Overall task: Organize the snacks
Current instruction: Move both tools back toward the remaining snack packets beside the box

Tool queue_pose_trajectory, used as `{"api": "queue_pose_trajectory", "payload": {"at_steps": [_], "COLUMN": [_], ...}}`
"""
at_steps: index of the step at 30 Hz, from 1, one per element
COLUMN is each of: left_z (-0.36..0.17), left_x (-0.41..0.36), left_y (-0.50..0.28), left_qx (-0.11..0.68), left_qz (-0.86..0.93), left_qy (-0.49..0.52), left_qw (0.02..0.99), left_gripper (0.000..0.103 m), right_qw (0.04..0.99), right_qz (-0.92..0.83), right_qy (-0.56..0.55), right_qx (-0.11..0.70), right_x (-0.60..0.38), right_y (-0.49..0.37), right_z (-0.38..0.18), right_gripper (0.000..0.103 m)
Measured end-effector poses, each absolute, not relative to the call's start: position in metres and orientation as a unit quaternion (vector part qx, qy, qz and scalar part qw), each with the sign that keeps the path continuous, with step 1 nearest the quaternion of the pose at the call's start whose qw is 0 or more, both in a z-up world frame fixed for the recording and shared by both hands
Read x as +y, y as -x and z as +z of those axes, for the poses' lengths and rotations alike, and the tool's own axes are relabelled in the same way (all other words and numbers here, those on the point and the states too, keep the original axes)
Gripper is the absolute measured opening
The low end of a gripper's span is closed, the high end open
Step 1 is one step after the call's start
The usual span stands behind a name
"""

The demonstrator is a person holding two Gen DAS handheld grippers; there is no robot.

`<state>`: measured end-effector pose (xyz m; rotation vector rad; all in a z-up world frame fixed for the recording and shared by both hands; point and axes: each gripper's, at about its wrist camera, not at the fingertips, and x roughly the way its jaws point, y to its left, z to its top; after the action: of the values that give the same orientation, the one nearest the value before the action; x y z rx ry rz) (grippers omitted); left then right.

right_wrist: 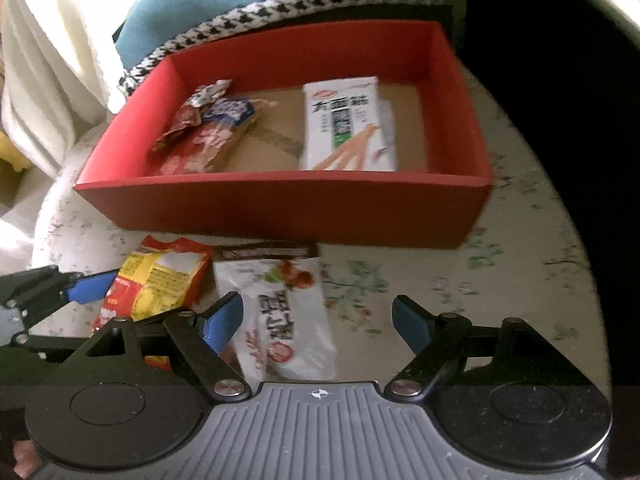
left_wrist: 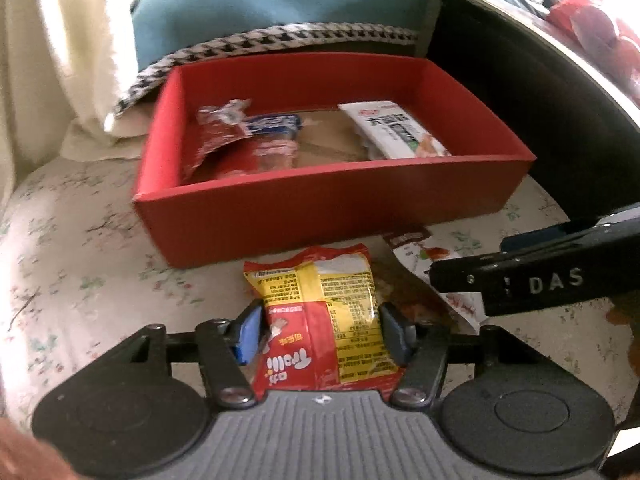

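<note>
Fingers (left_wrist: 248,332) apparently clamp red-yellow packet (left_wrist: 320,312); right gripper (right_wrist: 318,320) spread.

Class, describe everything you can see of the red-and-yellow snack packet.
The red-and-yellow snack packet is a glossy, crinkled plastic pouch with a yellow text panel and white lettering. It lies on the floral cloth, in front of the red box, beside a white packet. The left tool grips its sides.
</note>
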<state>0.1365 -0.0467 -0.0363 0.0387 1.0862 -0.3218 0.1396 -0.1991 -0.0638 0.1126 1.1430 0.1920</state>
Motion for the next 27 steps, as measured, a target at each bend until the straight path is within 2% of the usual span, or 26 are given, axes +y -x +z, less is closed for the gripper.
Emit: {"api": "queue_pose_trajectory", "payload": {"at_steps": [6,12,15,16,18,22,26,27], "left_z": [-0.037,-0.035,-0.036,-0.036,-0.035,-0.040,-0.043,-0.043], "left_x": [-0.032,-0.037,-0.039,-0.039,-0.038,-0.037,-0.040,-0.038], "left_y": [-0.138,-0.139,-0.138,-0.138,-0.138,-0.141,-0.143,-0.143], "left_qx": [0.525,0.529,0.532,0.532,0.532,0.543,0.541,0.542], "left_qz": [-0.146,-0.155,-0.162,-0.163,-0.164,-0.164,-0.162,-0.161], "left_qy": [-0.002,-0.004,-0.010,-0.010,-0.010,-0.002,0.002,0.006], "left_qw": [0.839,0.835,0.831,0.831,0.831,0.824,0.825,0.825], "left_gripper": [0.054,0.054,0.055,0.055,0.055,0.063,0.064,0.060], "right_qw": [0.832,0.828,0.823,0.822,0.823,0.829,0.839,0.838], "right_qz": [0.099,0.110,0.112,0.116,0.113,0.113,0.107,0.110], "right_qy": [-0.040,-0.031,-0.028,-0.037,-0.037,-0.007,0.006,0.002], "right_qx": [0.544,0.549,0.557,0.557,0.556,0.548,0.534,0.534], "right_x": [-0.185,-0.177,-0.178,-0.181,-0.184,-0.185,-0.189,-0.191], "right_y": [-0.147,-0.145,-0.144,-0.143,-0.142,-0.140,-0.141,-0.142], "right_z": [-0.074,-0.068,-0.068,-0.068,-0.066,-0.061,-0.055,-0.054], "right_gripper": [0.091,0.074,0.078,0.083,0.083,0.084,0.086,0.086]}}
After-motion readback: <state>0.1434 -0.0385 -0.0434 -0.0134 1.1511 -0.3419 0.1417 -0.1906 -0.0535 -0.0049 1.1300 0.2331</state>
